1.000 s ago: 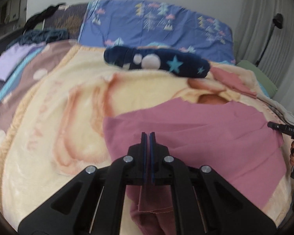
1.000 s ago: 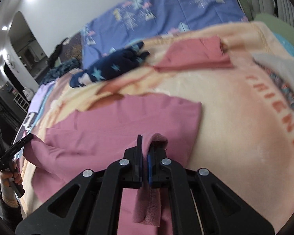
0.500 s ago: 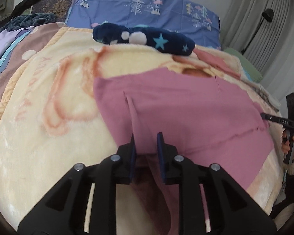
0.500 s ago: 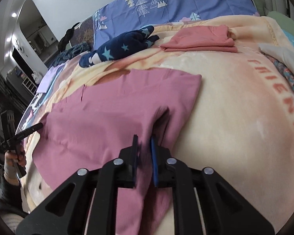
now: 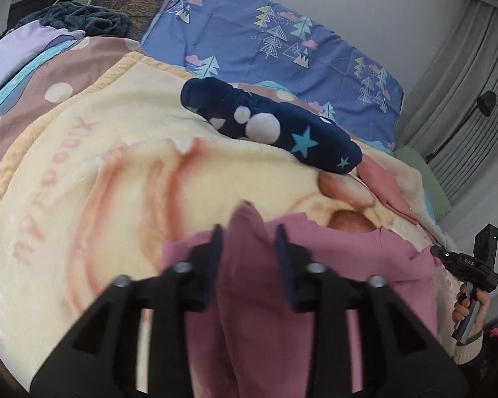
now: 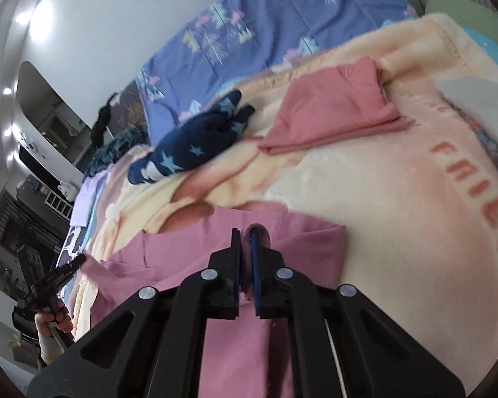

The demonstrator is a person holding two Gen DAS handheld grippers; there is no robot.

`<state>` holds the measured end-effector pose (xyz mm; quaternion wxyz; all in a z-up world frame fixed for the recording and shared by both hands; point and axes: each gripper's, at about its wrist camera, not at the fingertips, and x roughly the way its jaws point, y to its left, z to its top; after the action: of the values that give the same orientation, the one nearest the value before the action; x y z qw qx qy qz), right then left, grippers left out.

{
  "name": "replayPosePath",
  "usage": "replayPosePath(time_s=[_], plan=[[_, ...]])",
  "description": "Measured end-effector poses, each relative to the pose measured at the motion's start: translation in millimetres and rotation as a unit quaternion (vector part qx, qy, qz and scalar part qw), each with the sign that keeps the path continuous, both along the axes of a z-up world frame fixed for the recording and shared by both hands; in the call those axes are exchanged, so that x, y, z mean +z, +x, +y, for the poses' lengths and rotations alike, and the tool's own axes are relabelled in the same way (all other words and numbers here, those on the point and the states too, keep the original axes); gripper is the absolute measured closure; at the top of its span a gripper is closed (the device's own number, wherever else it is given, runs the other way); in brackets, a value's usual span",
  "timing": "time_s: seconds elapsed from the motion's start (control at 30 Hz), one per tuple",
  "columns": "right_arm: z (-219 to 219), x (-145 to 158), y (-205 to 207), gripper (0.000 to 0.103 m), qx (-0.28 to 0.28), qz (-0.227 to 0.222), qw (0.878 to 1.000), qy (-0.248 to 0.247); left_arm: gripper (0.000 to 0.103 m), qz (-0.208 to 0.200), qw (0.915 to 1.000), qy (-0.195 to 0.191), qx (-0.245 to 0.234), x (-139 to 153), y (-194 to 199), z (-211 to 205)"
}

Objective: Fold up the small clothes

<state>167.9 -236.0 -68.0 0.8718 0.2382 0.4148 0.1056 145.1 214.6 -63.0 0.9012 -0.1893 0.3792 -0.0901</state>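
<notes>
A mauve-pink garment lies on the cream blanket, its near part doubled up toward the grippers. My left gripper hovers over its left side; the jaws are opening and a raised fold stands loosely between them. My right gripper is at the garment's right side, its jaws closing tight on a bunched fold. Each view catches the other gripper, hand-held at the garment's far edge: the right gripper and the left gripper.
A navy star-print garment lies beyond the mauve one. A folded salmon-pink garment sits to the right of it. Pale clothes lie at the right edge. A blue tree-print pillow and a lilac cloth are at the back.
Both grippers carried the garment's near edge up and away, so it now looks shorter. The left jaws went from shut to wide apart. The right jaws parted slightly, then narrowed on fabric.
</notes>
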Motion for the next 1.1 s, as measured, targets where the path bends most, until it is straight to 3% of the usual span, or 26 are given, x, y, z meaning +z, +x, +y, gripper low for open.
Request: replayPosePath(time_s=[0.1,0.2,0.3,0.43,0.47,0.57,0.6,0.77,0.87,0.97,1.03,1.07,1.1], plan=[[4.2,-4.4,0.7,0.089,0.009,0.001,1.0,-0.028,0.041,-0.018,0.9981,0.055,-0.023,2.0,-5.4,-10.2],[-6.5,-7.5,-4.8,0.068,-0.003,-0.005,0.999,-0.032,0.038,-0.011,0.9952,0.091,-0.035,-7.4,-5.0,-14.9],[-19.1,-8.4,-6.1,0.067,-0.015,-0.008,1.0,-0.009,0.036,0.019,0.993,0.11,-0.041,-25.1,5.9,-16.3],[-5.3,-5.0,-3.2,0.064,0.014,-0.018,0.997,-0.069,0.037,0.04,0.9912,0.117,-0.046,-42.2,22.7,-16.2],[0.3,-5.5,-0.6,0.063,0.025,-0.019,0.996,-0.085,0.039,0.043,0.991,0.118,-0.047,-44.5,26.2,-16.6],[8.6,-6.6,9.1,0.059,0.045,-0.026,0.994,-0.099,0.065,0.052,0.9886,0.133,-0.048,-48.6,38.3,-19.3],[7.5,-6.5,11.4,0.057,0.042,-0.028,0.994,-0.094,0.068,0.054,0.9885,0.133,-0.048,-48.9,40.6,-19.3],[-14.5,-0.9,17.7,0.049,0.017,-0.049,0.999,-0.002,0.069,0.059,0.989,0.127,-0.048,-50.1,46.1,-17.1],[-9.3,-1.6,20.5,0.047,0.033,-0.049,0.998,-0.033,0.067,0.063,0.9891,0.126,-0.045,-53.5,49.5,-16.5],[2.0,-12.1,28.5,0.045,0.048,-0.022,0.996,-0.076,0.066,0.063,0.9892,0.125,-0.041,-55.5,54.5,-17.0],[6.2,-19.7,35.8,0.045,0.048,-0.011,0.995,-0.092,0.083,0.057,0.9901,0.121,-0.043,-53.7,56.2,-18.2],[8.9,-23.8,40.7,0.049,0.047,-0.011,0.994,-0.1,0.098,0.051,0.9904,0.121,-0.044,-51.0,55.6,-18.9],[10.7,-24.9,42.7,0.08,0.049,-0.014,0.993,-0.104,0.098,0.042,0.9906,0.123,-0.044,-46.7,53.8,-19.3]])
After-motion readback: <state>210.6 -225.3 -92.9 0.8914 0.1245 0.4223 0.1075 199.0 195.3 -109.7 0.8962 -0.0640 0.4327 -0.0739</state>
